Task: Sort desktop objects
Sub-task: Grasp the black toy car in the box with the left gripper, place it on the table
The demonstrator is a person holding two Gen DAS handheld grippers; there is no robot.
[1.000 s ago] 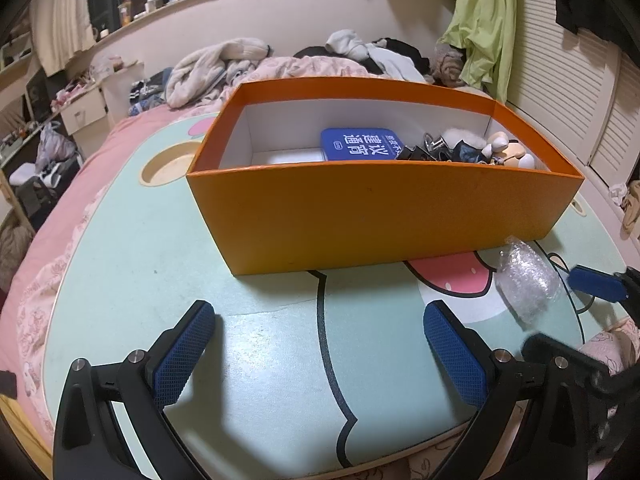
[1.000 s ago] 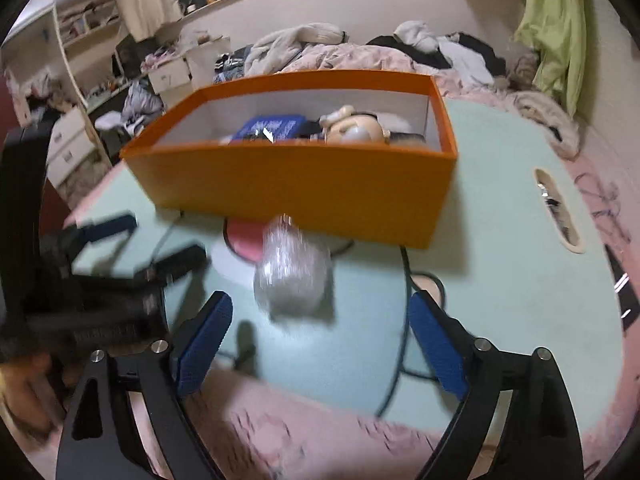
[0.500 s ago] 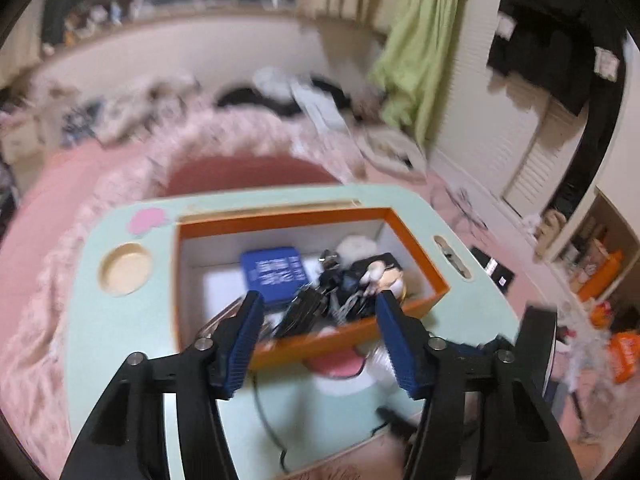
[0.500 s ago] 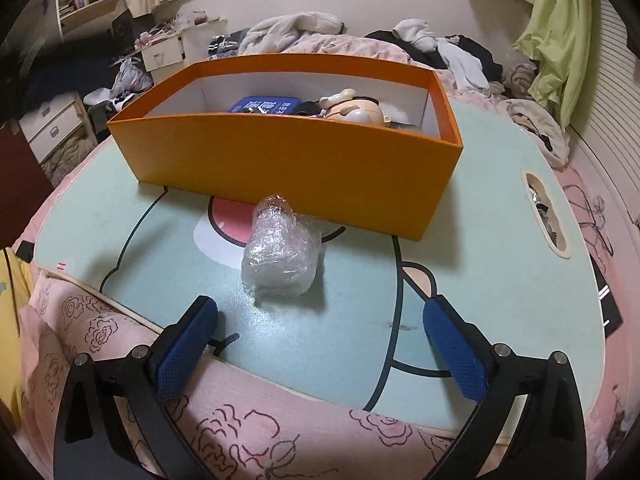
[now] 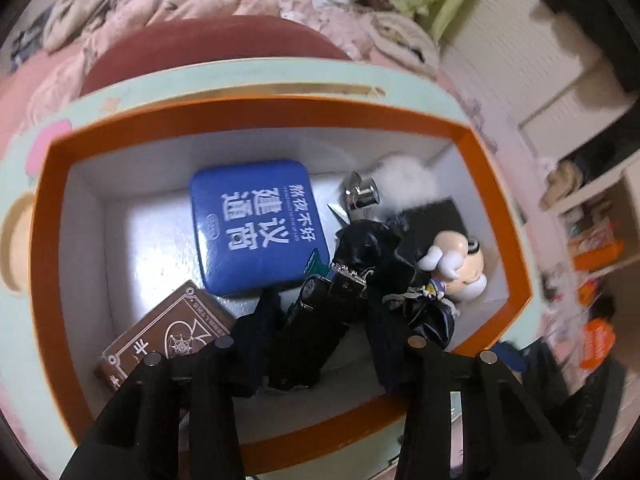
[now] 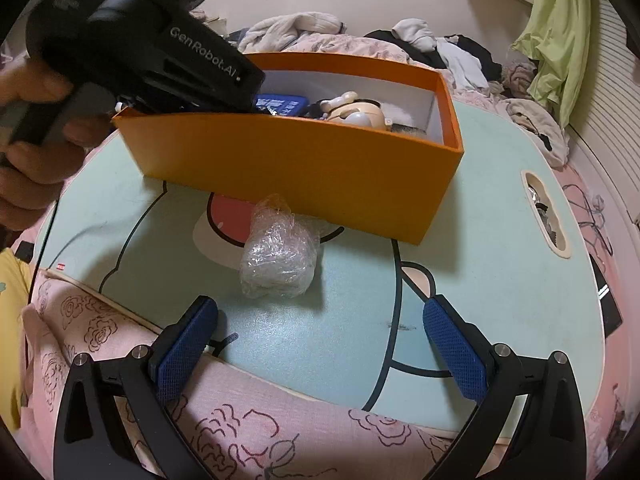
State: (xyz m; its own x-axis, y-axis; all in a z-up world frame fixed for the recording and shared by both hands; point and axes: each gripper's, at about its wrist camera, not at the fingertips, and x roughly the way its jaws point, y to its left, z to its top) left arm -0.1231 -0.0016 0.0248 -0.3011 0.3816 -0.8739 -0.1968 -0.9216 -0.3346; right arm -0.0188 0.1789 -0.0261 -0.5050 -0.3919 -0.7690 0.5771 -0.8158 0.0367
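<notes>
clearly printed in pale letters on the black housing of the left gripper (image 6: pixel 256 104) is "genrobot.ai", readable in the right wrist view where a hand (image 6: pixel 36 128) holds it tilted down into the orange box (image 6: pixel 304 168). from the left wrist view its fingers (image 5: pixel 256 344) reach among dark items inside the box, either side of a black binder clip (image 5: pixel 308 336); whether they press on it cannot be told, as the pads are hidden in the clutter. beside them lies a rounded square blue tin (image 5: pixel 256 228) with white chinese characters across its lid, too distorted to give surely. a brown card box (image 5: pixel 168 340) with fine white ornamental line art lies at the near left corner. further right sit a shiny metal cap (image 5: pixel 362 194), a fluffy white puff (image 5: pixel 404 176), crumpled glossy black fabric (image 5: pixel 372 248) and a smooth plastic cartoon figure (image 5: pixel 456 260). the box has white inner walls and a matte cardboard look.

outside, on the mint tabletop (image 6: pixel 480 240) with a cartoon face print, a crinkled clear plastic bundle (image 6: pixel 278 258) lies just beside the box's front wall. the right gripper (image 6: pixel 320 350) hovers near it, blue textured fingers (image 6: pixel 186 350) spread wide apart and holding nothing.
</notes>
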